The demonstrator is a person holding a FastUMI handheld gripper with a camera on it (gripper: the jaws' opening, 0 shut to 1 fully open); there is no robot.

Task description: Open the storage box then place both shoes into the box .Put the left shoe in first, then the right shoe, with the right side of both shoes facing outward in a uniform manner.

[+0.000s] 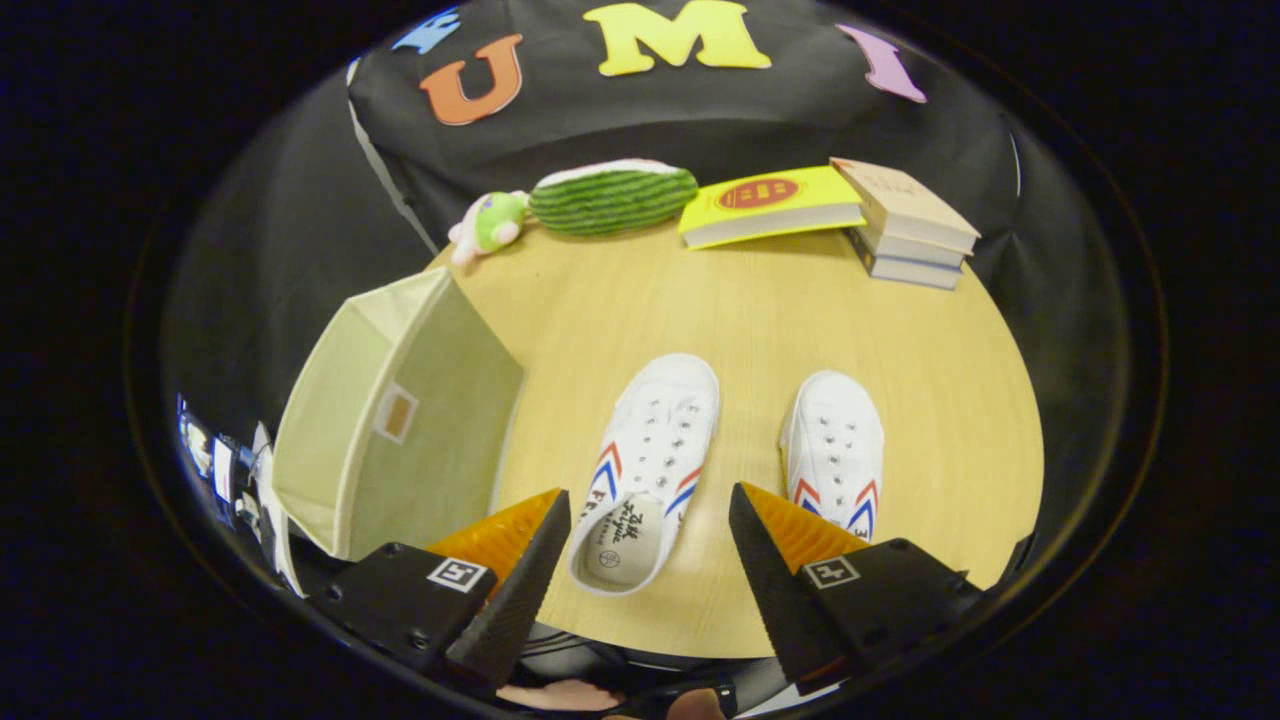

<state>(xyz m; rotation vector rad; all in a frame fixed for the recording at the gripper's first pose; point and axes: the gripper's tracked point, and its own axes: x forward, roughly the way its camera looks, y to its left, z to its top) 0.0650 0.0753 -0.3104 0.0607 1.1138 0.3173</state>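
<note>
Two white canvas shoes with red and blue stripes lie on my round wooden table point(760, 300): the left shoe point(650, 460) has its heel between my fingers, the right shoe point(835, 445) sits just beyond one finger. My gripper point(650, 530) is wide open, holding nothing. One pale green fabric storage box point(400, 420) lies tipped beside the left shoe, while one plush toy point(490, 222), one watermelon cushion point(612, 196) and three books point(905, 225) line the far edge.

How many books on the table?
3. A yellow paperback book lies at the far edge of the round wooden table, leaning on two stacked pale books: upper, lower. More may be hidden underneath. The open tongs hover near the shoes.
</note>
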